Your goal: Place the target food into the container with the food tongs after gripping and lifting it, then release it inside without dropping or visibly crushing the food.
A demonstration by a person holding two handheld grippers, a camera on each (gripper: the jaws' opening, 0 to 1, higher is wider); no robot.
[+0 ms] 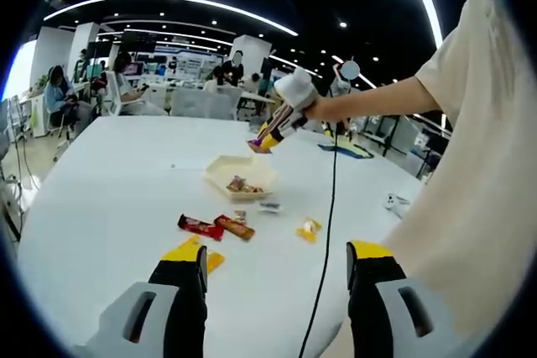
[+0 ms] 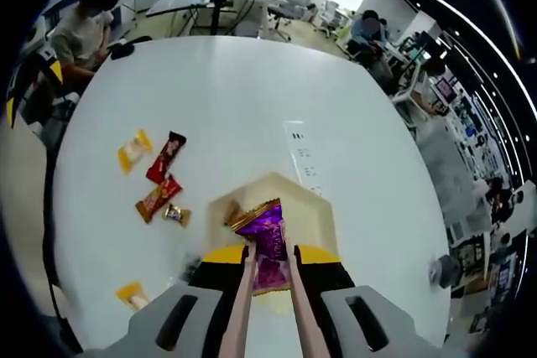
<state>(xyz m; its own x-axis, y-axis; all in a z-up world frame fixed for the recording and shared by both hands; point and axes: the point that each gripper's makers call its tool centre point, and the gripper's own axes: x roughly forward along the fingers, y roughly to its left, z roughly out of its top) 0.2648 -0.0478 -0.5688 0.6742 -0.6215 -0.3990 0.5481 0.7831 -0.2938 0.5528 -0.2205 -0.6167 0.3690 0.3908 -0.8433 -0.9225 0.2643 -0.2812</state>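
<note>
Left gripper view. My left gripper (image 1: 274, 270): fingers spread wide, holding nothing, low over the near edge of the white bench (image 1: 109, 173). Cream container (image 1: 241, 175) mid-bench, lid off, a wrapped snack already inside. Red bar (image 1: 200, 226), orange-red bar (image 1: 235, 226) and yellow packet (image 1: 308, 228) lie loose between container and my fingers. Right gripper (image 1: 281, 119) hangs above the container, holding tongs with a purple packet at their tip.

Right gripper view. My right gripper (image 2: 270, 267): fingers squeezed on the food tongs (image 2: 268, 291), whose tips pinch the purple packet (image 2: 268, 245). Packet's long axis runs along the tongs, pointing into the container (image 2: 315, 211) directly beneath. I judge the right hand alone is placed to lower and let go.
</note>
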